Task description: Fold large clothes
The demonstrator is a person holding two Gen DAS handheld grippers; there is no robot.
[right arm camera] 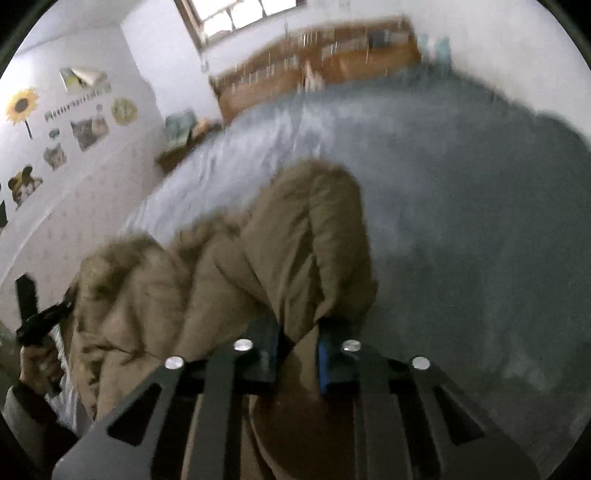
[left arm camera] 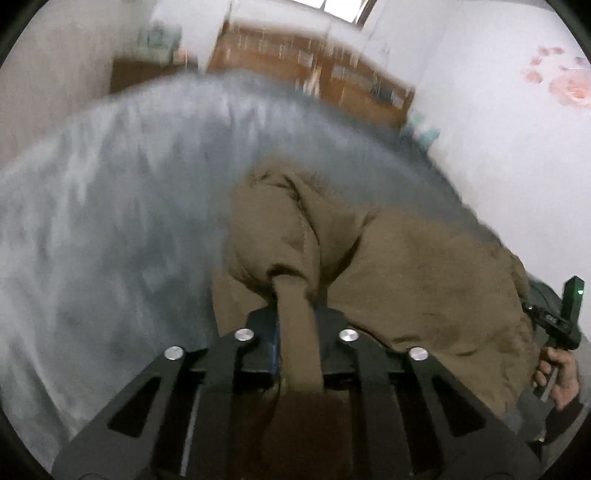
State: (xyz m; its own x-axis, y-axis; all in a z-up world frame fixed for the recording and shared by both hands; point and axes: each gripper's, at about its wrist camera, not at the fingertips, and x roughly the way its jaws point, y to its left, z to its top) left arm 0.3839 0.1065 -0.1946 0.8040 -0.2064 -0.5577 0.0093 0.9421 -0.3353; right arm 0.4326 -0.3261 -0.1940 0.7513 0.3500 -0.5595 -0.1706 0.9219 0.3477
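A large brown coat (left arm camera: 388,258) hangs bunched above a grey-blue bedspread (left arm camera: 110,206). My left gripper (left arm camera: 295,321) is shut on a cuff-like strip of the coat that runs between its fingers. In the right wrist view my right gripper (right arm camera: 297,332) is shut on another fold of the coat (right arm camera: 258,266), over the bedspread (right arm camera: 461,221). The right gripper's body (left arm camera: 557,317) shows at the right edge of the left view, and the left gripper's body (right arm camera: 37,317) shows at the left edge of the right view. Both views are blurred.
A wooden headboard with shelves (left arm camera: 332,74) stands at the far end of the bed. White walls flank the bed, one with a pink flower sticker (left arm camera: 565,85), the other with a sunflower and pictures (right arm camera: 74,114). A window (right arm camera: 236,14) is above the headboard.
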